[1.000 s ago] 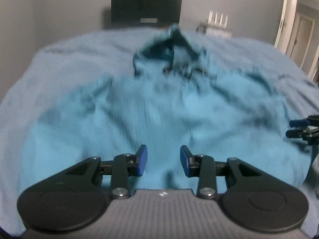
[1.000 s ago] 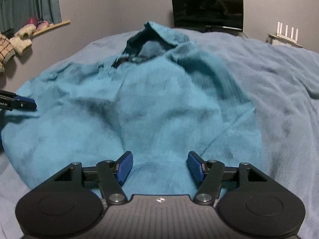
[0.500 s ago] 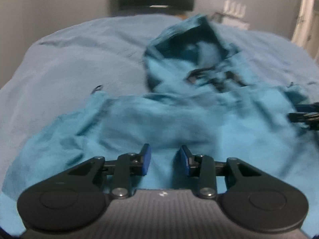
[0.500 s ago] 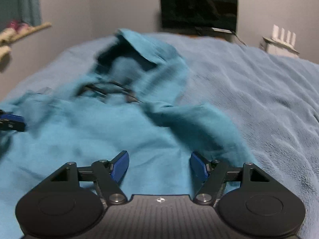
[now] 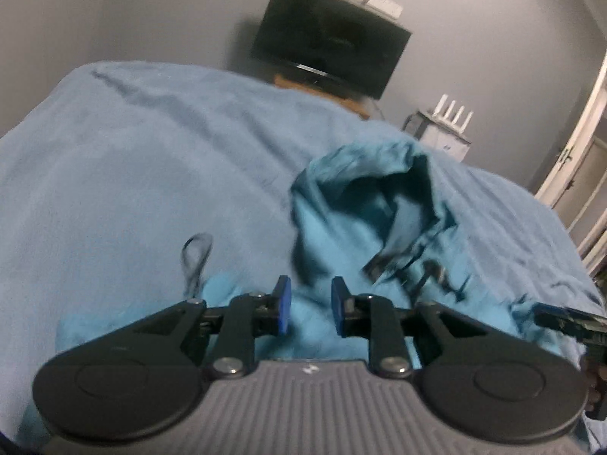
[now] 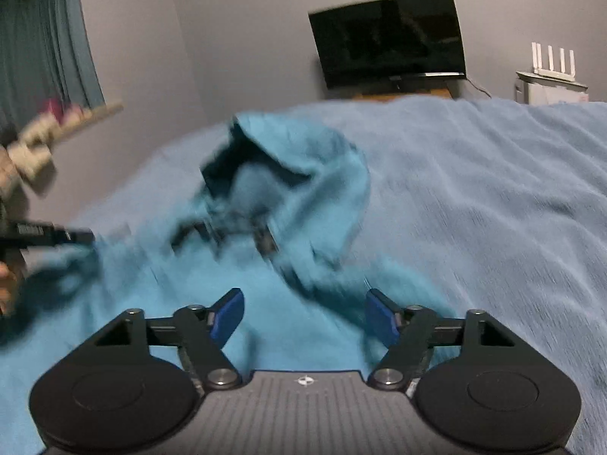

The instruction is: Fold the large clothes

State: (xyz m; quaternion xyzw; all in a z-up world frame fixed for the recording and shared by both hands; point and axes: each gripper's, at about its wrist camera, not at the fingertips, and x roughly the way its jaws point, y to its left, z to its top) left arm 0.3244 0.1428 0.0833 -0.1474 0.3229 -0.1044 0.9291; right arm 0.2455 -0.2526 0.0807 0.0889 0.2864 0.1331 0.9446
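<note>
Surface: a bed (image 5: pixel 125 159) covered by a light blue fleecy blanket (image 6: pixel 474 197), wrinkled, filling most of both views. Room: grey wall (image 5: pixel 159 15) at the far side, with a dark television (image 5: pixel 330 38) on a wooden stand and a white power strip above it. A white router (image 6: pixel 552 61) with four antennas sits on a small cabinet right of the television.

Task item: a teal hoodie (image 5: pixel 364 227) lies on the blanket, hood (image 6: pixel 288 151) at the far end and standing open, dark drawcords below it. The body of the garment spreads toward the near edge, under both tools. Motion blur softens the cloth in both views.

Left hand-held gripper (image 5: pixel 308 305): jaws parted by a narrow gap, blue pads over teal cloth; nothing is pinched between them. Right hand-held gripper (image 6: pixel 303 316): jaws spread wide over the garment, nothing between them.

Left wrist view only: a white door frame (image 5: pixel 576 151) at far right, a dark cord loop (image 5: pixel 195 258) lying on the blanket just left of the garment, and the right tool entering at the right edge.

Right wrist view only: a teal curtain (image 6: pixel 41 38) at far left, a ledge (image 6: pixel 76 121) with blurred soft items, and the left tool's tip at the left edge, at the garment's left border.
</note>
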